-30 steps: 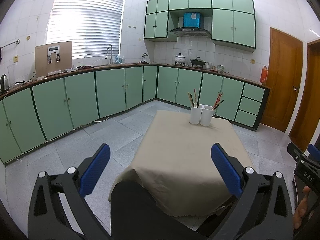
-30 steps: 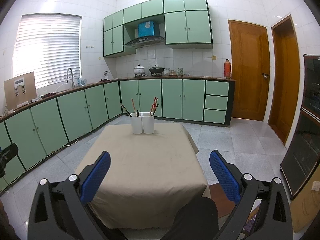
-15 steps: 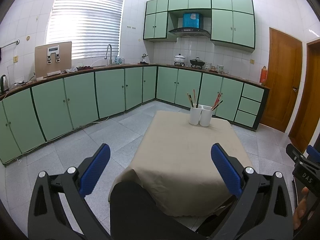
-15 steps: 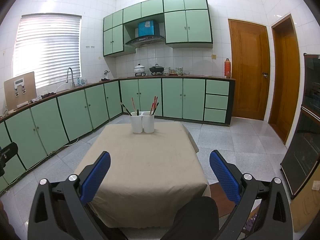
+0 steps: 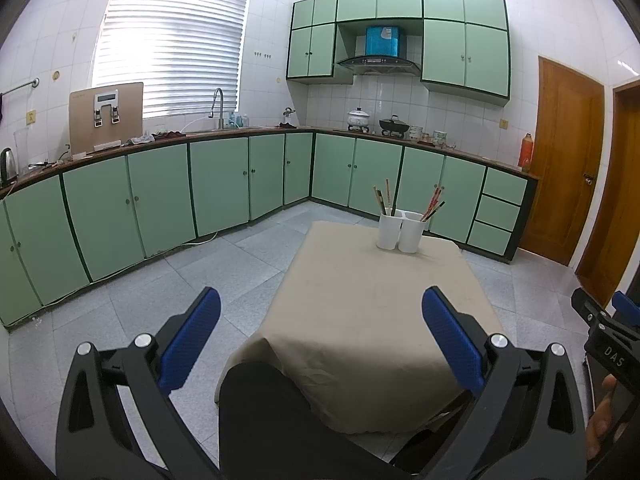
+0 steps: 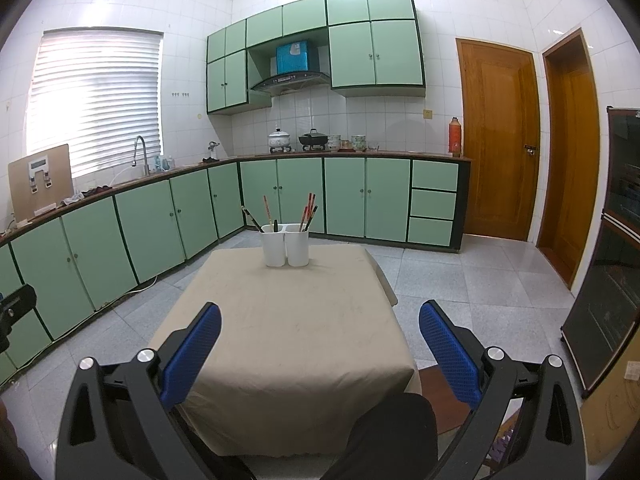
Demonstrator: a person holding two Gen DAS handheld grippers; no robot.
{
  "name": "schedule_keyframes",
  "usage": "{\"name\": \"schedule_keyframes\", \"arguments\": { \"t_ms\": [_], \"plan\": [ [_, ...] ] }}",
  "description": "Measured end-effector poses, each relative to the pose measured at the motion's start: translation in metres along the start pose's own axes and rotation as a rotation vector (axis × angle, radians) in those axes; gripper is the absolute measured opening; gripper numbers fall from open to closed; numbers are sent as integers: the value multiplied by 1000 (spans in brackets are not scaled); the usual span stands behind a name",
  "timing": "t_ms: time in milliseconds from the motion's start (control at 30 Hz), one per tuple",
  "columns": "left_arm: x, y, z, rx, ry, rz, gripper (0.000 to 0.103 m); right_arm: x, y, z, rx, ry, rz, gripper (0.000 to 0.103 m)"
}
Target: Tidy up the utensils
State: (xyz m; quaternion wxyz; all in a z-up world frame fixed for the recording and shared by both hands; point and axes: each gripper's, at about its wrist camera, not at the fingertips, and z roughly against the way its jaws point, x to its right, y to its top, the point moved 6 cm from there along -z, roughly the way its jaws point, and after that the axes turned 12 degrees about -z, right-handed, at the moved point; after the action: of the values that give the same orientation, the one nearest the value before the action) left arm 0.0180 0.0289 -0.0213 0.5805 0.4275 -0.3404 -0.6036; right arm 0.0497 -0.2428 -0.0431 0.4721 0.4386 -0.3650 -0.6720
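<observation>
Both tools, left tool [image 5: 320,320] & right tool [image 6: 320,326], sit wide open w/ nothing held, hovering at the near edge of the counter [image 6: 288,328]. Utensils [image 6: 308,210] stand in the twin white cups [image 6: 285,245] at the counter's far end. Risk: your long reach could tip the cups.

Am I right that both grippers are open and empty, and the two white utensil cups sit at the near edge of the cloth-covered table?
Not quite. The left gripper and right gripper are open and empty, but the two white utensil cups stand at the far edge of the cloth-covered table, as the right wrist view shows.
</observation>
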Motion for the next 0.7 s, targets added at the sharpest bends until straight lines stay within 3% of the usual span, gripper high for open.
{"name": "schedule_keyframes", "arguments": {
  "t_ms": [700],
  "plan": [
    [3,1,1,1,-4,3,98,0,0,0,1,0,-3,97]
  ]
}}
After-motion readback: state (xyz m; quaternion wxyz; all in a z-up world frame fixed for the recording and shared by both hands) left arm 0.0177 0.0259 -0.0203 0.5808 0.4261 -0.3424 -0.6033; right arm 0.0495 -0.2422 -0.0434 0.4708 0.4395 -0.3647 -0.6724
